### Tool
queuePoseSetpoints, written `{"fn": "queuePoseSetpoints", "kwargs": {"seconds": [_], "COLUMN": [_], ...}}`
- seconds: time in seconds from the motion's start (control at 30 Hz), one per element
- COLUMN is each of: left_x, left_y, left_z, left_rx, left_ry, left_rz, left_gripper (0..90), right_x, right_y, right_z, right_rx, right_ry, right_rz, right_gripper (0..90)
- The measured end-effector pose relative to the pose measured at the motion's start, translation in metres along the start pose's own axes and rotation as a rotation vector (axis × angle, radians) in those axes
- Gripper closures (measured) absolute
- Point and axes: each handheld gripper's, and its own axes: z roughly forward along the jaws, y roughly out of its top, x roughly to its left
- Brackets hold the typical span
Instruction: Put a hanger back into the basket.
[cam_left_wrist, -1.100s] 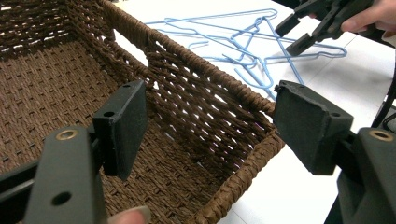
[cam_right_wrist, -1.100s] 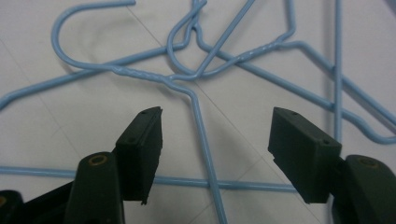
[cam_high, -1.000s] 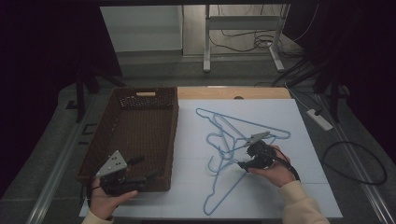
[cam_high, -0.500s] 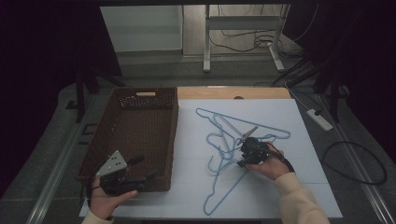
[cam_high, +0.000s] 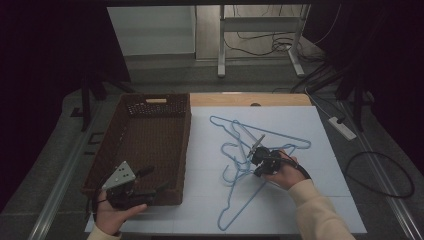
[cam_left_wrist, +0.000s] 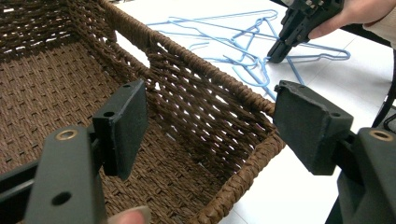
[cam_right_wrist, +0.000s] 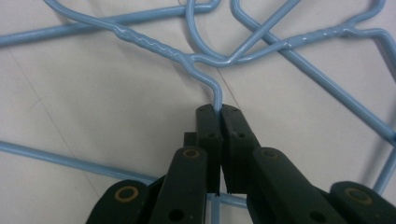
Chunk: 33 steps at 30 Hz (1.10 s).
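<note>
Work: picking one blue wire hanger (cam_right_wrist: 212, 86) out of a tangled pile.
Where the hangers are: middle right of the high view, flat on the white surface (cam_high: 310, 125), right of the brown basket (cam_high: 150, 100).
Right hand-held gripper (cam_right_wrist: 219, 109): its jaws have just been closing and now pinch the hanger's thin neck, just below the twisted part.
Left hand-held gripper (cam_left_wrist: 210, 121): wide open, holding nothing, at the basket's near corner, lower left of the high view.
What could go wrong: the hangers cross and hook each other, so lifting one may drag the others along.
Another worry: the wire is thin and smooth, so it could slip or swing in the pinch.
</note>
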Motion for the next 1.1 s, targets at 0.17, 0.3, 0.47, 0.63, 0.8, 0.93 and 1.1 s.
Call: {"fn": "queuePoseSetpoints", "kwargs": {"seconds": [0.17, 0.3, 0.47, 0.63, 0.8, 0.93, 1.1], "left_x": [0.0, 0.0, -0.001, 0.0, 0.0, -0.001, -0.002], "left_y": [0.0, 0.001, 0.001, 0.001, 0.001, 0.002, 0.004], "left_z": [0.0, -0.001, 0.0, -0.001, -0.001, -0.002, -0.002], "left_rx": [0.0, -0.003, -0.005, -0.006, -0.009, -0.011, -0.015], "left_ry": [0.001, 0.003, 0.005, 0.008, 0.011, 0.013, 0.016], "left_rz": [-0.003, 0.0, 0.001, 0.002, 0.003, 0.007, 0.012], "left_gripper": [27.6, 27.6, 27.6, 27.7, 27.8, 27.8, 27.9], "right_x": [0.003, 0.003, -0.001, -0.004, -0.007, -0.007, -0.004], "right_y": [-0.004, -0.01, -0.021, -0.028, -0.036, -0.043, -0.05], "right_z": [-0.012, -0.028, -0.052, -0.067, -0.081, -0.09, -0.099], "right_rx": [-0.047, -0.111, -0.22, -0.29, -0.367, -0.41, -0.454], "right_ry": [-0.038, -0.055, -0.076, -0.066, -0.061, -0.044, -0.019], "right_rz": [-0.007, 0.012, 0.053, 0.073, 0.095, 0.103, 0.104], "right_gripper": [87.4, 87.6, 87.8, 87.9, 88.0, 88.0, 88.0]}}
